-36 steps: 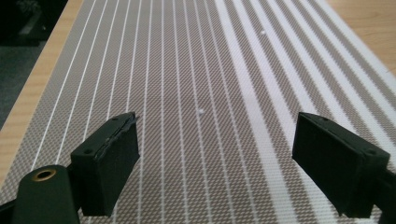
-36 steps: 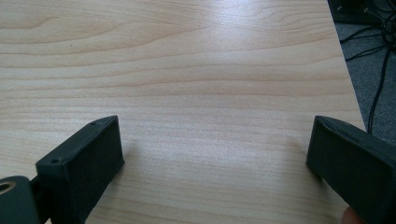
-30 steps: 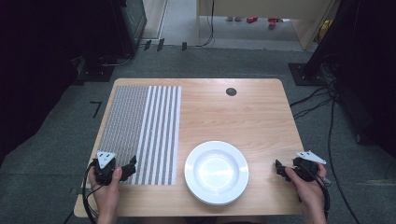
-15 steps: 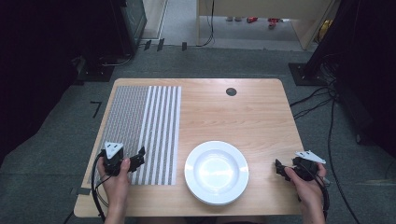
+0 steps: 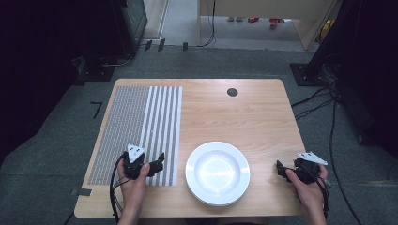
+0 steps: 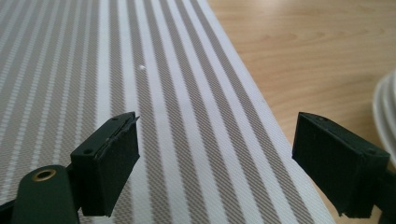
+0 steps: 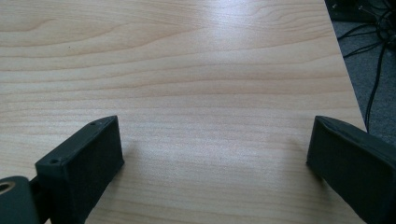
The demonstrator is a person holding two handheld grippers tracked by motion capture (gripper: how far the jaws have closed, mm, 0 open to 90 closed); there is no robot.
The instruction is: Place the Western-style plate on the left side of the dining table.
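Bench (image 5: 253,112): striped mat (image 5: 141,126) at 9 o'clock, white plate (image 5: 217,172) at 6. L tool (image 5: 158,164) over mat's near edge, R tool (image 5: 280,169) at 4; both wide open, empty. Risk: L jaw may snag mat edge, nudging plate just beside.

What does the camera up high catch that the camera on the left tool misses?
The high view alone takes in the whole white plate, the right tool, both hands and the floor cables. The left gripper view alone gives the striped placemat's woven texture, a small white speck on it, and the left tool's jaws spread apart. Both share the placemat, the wooden table and the plate's rim.
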